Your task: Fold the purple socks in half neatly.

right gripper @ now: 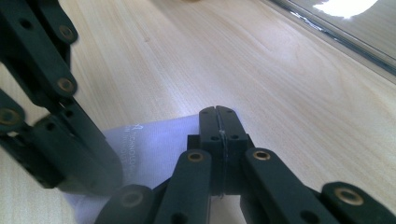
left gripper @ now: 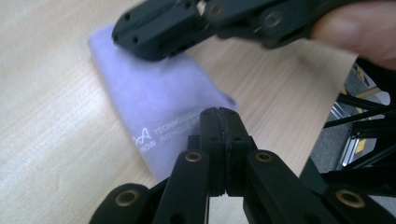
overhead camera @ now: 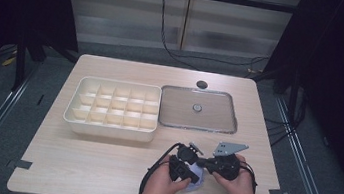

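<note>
A small lavender cloth [overhead camera: 195, 184] with white print lies flat on the wooden table near its front edge, under both grippers. My left gripper [overhead camera: 192, 178] points down at the cloth's near side. In the left gripper view its jaws [left gripper: 219, 112] stand together at the edge of the cloth [left gripper: 159, 93], and the fabric runs in under the tips. My right gripper [overhead camera: 202, 164] comes in from the right. Its jaws [right gripper: 217, 111] are pressed together on a corner of the cloth [right gripper: 154, 144]. The two grippers are close to each other, the right gripper [left gripper: 140, 37] at the cloth's far end.
A cream box [overhead camera: 111, 130] split into several compartments stands at the middle left. To its right is a shallow grey tray [overhead camera: 195, 128] with one small round piece [overhead camera: 197, 108] in it. A dark round hole [overhead camera: 202, 84] lies behind the tray. The table's front edge is just behind the hands.
</note>
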A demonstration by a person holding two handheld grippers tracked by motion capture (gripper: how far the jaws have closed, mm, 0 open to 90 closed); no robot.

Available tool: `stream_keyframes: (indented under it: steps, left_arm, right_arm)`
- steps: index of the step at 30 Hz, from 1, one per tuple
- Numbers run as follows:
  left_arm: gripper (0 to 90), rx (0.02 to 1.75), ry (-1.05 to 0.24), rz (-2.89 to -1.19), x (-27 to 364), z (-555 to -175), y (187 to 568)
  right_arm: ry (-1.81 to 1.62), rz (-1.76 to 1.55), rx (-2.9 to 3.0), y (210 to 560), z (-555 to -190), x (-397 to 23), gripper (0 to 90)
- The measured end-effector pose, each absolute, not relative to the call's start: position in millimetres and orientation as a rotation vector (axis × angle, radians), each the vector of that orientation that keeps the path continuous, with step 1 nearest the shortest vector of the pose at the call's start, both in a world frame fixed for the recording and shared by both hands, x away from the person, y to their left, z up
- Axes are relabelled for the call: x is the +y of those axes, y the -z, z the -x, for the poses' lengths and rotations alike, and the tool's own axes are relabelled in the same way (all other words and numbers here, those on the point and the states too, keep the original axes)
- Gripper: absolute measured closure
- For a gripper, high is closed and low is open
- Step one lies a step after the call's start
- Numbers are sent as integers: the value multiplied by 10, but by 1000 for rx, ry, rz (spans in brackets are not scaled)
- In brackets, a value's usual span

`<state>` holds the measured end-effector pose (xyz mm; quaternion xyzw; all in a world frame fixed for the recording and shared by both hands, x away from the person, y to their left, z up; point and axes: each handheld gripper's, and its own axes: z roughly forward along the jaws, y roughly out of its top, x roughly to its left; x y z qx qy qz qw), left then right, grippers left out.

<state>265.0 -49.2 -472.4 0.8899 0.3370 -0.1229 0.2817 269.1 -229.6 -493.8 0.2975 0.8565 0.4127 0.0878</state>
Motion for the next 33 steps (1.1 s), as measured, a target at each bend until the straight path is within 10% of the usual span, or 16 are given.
stream_keyframes:
  steps: [33]
  left_arm:
    - [862, 1003, 333, -2382, -17, -2810, 4697]
  right_arm:
    - [-1198, -862, 2547, 4933, -2769, -2066, 900]
